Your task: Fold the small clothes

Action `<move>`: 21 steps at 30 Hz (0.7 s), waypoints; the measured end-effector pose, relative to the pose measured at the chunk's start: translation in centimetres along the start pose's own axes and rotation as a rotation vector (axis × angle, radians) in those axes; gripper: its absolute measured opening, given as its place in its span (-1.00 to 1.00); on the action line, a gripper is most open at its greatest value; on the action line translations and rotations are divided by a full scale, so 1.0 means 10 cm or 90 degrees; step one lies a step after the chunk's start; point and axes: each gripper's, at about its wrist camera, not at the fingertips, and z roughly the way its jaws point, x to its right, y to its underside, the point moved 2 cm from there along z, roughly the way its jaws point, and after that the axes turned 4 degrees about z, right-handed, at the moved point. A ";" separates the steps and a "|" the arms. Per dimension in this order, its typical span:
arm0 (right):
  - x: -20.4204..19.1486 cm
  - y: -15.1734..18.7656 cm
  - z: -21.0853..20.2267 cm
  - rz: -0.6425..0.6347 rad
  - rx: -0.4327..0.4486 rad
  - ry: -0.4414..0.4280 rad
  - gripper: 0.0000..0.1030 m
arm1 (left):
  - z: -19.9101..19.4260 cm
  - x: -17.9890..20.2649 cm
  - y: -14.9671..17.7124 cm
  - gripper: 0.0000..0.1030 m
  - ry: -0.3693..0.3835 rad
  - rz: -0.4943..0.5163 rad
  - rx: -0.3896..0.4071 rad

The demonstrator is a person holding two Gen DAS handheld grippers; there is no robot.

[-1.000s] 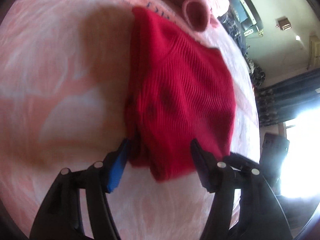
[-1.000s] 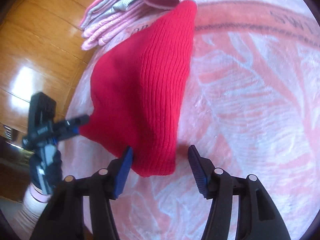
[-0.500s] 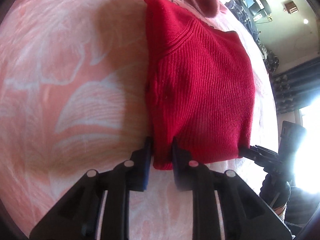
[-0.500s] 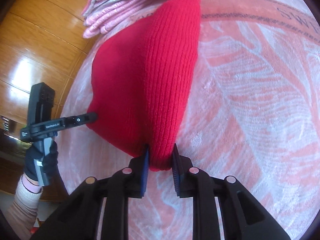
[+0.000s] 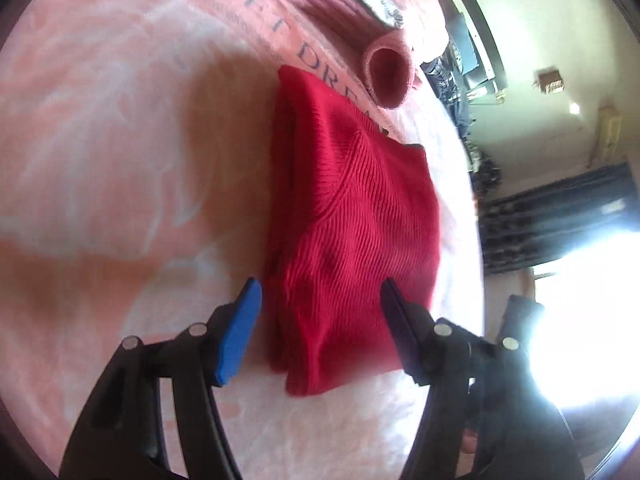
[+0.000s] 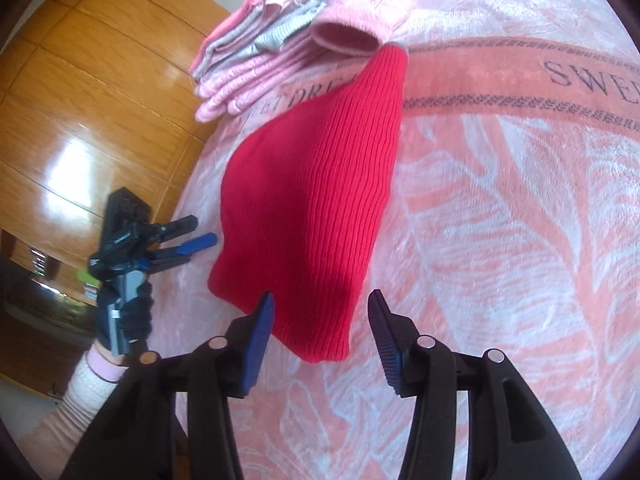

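A folded red ribbed knit garment (image 5: 352, 224) lies flat on the pink patterned blanket (image 5: 112, 128). My left gripper (image 5: 320, 292) is open, its fingers straddling the garment's near corner without gripping it. In the right wrist view the same red garment (image 6: 316, 196) stretches away from me, and my right gripper (image 6: 320, 306) is open with its near end lying between the jaws. The left gripper (image 6: 200, 232) shows there too, held by a gloved hand (image 6: 132, 312) and open beside the garment's left edge.
A stack of folded pink and grey clothes (image 6: 280, 36) sits at the far end of the blanket (image 6: 500, 200), touching the garment's tip. A pink rolled cuff (image 5: 388, 76) lies just beyond the red garment. A wooden wardrobe (image 6: 80, 92) stands to the left.
Half a second ago both grippers were shut on the garment's near edge. Both have now opened and released it, and the garment rests on the blanket.
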 end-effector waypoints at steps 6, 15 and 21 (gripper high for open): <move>0.09 -0.06 -0.01 0.006 0.002 -0.017 -0.03 | 0.35 -0.12 -0.20 0.15 0.032 0.023 -0.032; 0.19 -0.23 0.18 0.043 -0.004 -0.078 0.09 | 0.85 0.13 -0.49 0.16 0.059 0.120 -0.078; 0.29 -0.48 0.47 0.073 -0.028 -0.084 0.22 | 1.17 0.44 -0.53 0.39 0.091 0.179 -0.126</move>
